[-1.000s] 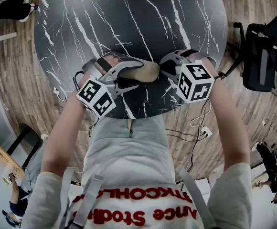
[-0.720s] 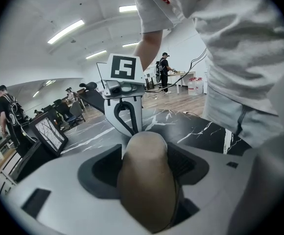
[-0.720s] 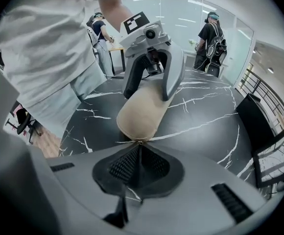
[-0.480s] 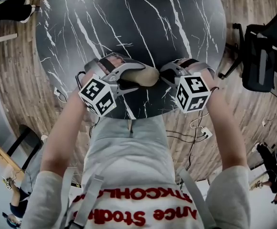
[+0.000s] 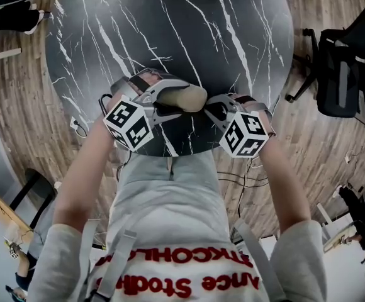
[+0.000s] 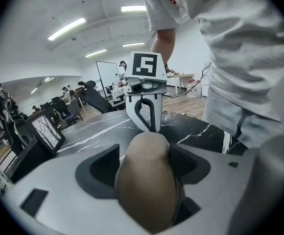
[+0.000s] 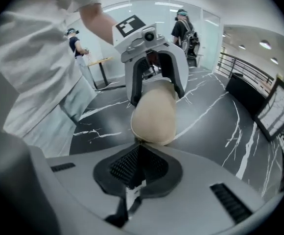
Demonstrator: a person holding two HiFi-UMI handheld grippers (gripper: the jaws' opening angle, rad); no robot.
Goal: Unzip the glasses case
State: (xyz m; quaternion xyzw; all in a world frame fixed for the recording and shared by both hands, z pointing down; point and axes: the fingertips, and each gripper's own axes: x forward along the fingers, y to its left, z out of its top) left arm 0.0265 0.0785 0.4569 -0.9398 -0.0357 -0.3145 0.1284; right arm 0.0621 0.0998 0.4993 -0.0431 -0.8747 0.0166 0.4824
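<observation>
My left gripper (image 6: 145,156), jaws just eased wider, clamps the glasses case (image 7: 153,114) across its middle; my right gripper (image 7: 138,149) is pinched together at its end (zip pull indistinct). Seems light, stiff-shelled: hold its flanks

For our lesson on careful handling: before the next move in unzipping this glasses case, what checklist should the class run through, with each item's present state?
1. Left tool holds the glasses case: ok. The case sits between its jaws, though they have just been opening a little.
2. Right tool closed at the case's end: ok, jaws together.
3. Zipper pull caught in the right tool: cannot tell, too small to make out.
4. Zipper already opened: cannot tell, no gap shows.
5. Case over the table, not past its edge: ok in the head view.
</observation>
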